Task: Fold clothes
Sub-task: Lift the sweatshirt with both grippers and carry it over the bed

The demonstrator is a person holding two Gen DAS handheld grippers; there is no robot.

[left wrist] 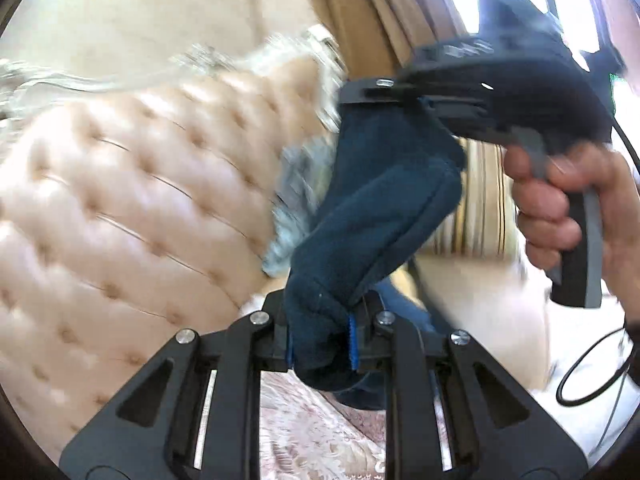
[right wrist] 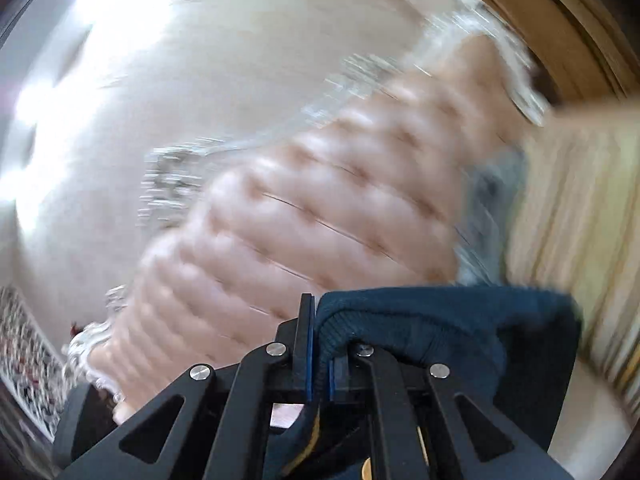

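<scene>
Left wrist view: both the left gripper (left wrist: 322,344) and right gripper (left wrist: 360,94) pinch the navy garment (left wrist: 376,208) before a tufted headboard (left wrist: 132,184).

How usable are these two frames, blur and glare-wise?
Left wrist view: the dark blue garment in the left tongs is fairly sharp, the right tongs smeared, the windows blown out. Right wrist view: the tufted headboard is heavily motion-blurred, glare at upper left; only the right tongs are crisp.

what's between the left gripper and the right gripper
A dark blue knit garment spans between them, pinched at one end by the left gripper and at the other by the right gripper, seen in the left wrist view.
</scene>
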